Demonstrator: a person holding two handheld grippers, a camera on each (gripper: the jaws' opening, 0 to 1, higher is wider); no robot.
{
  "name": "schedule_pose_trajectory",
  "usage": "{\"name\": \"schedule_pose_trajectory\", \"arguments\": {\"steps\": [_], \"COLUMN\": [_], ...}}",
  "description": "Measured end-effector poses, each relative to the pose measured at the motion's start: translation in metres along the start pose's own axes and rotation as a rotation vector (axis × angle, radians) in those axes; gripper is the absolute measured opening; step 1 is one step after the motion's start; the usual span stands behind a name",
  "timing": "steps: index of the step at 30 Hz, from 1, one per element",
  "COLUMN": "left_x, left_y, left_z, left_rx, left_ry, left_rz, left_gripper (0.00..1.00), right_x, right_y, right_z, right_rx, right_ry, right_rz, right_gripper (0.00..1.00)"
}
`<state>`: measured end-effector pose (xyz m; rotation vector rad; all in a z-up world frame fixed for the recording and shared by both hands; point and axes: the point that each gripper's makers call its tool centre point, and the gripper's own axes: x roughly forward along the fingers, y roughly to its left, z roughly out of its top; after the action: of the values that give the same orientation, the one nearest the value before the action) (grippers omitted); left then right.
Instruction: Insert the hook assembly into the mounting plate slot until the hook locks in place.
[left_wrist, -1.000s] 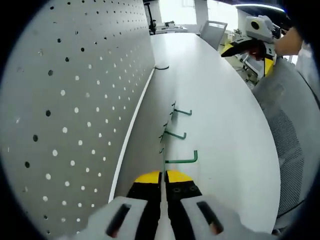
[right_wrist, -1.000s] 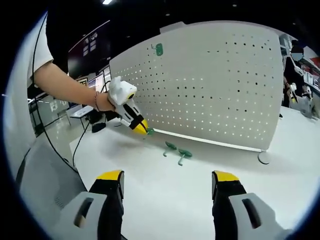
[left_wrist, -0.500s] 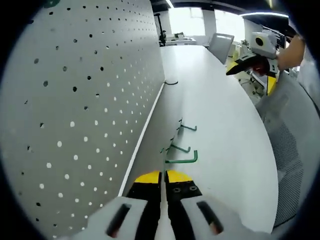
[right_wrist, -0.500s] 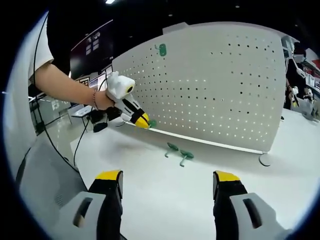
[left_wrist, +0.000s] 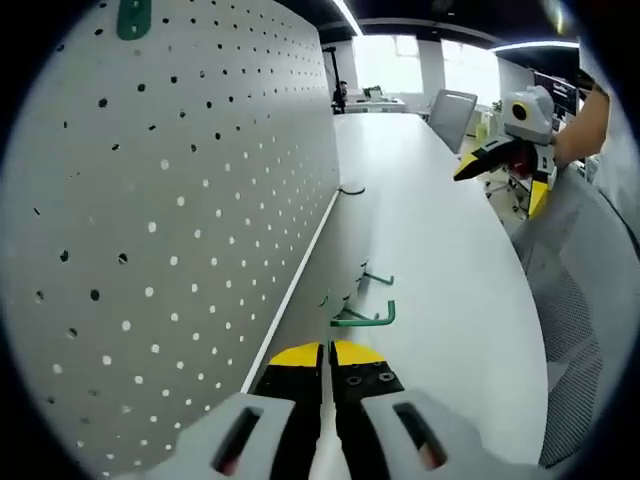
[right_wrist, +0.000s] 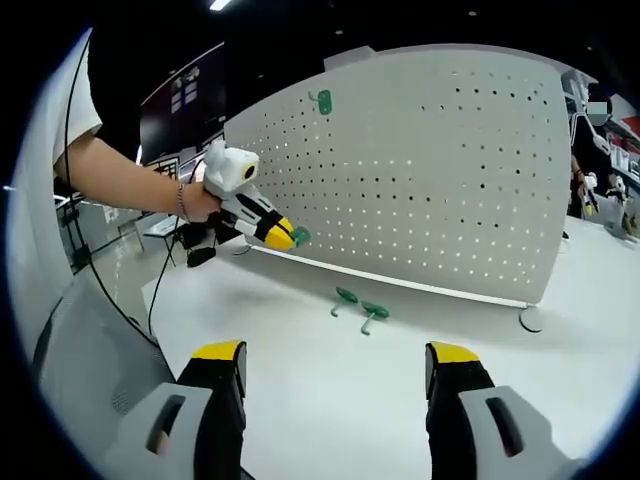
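Green bent-wire hook (left_wrist: 362, 319) sits pinched in left tongs (left_wrist: 329, 358).

No legible text or labels.

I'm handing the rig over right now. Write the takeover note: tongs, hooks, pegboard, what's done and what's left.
Left tongs: shut on a green hook, held off the white table, near the pegboard.
Right tongs: open, holding nothing, hovering over the table facing the pegboard.
Two more green hooks lie on the table before the board.
One green piece already sits high on the pegboard.
Done: hook picked up.
Left: push the held hook into a pegboard slot until it locks; it is not yet in the board.
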<state>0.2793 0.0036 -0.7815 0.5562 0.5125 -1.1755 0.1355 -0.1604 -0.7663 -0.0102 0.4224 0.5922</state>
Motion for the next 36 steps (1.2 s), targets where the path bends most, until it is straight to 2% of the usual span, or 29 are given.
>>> {"name": "schedule_pose_trajectory", "arguments": {"steps": [10,20,36], "left_x": [-0.014,-0.025,-0.05], "left_y": [-0.005,-0.012,-0.026], "left_z": [0.014,0.028,0.049], "left_rx": [-0.03,-0.027,-0.089], "left_ry": [-0.061,-0.114,-0.24], "left_rz": [0.036,0.061,0.114], "left_gripper": [0.02,0.02,0.02], "right_x": [0.0,0.0,0.0], "right_y": [0.0,0.001,0.002], "right_z": [0.001,0.001,0.001], "right_rx": [0.005,0.007,-0.004], "right_ry": [-0.003,-0.004,-0.003], "right_rz": [-0.001,0.002,0.005], "right_gripper": [0.71,0.7,0.71]}}
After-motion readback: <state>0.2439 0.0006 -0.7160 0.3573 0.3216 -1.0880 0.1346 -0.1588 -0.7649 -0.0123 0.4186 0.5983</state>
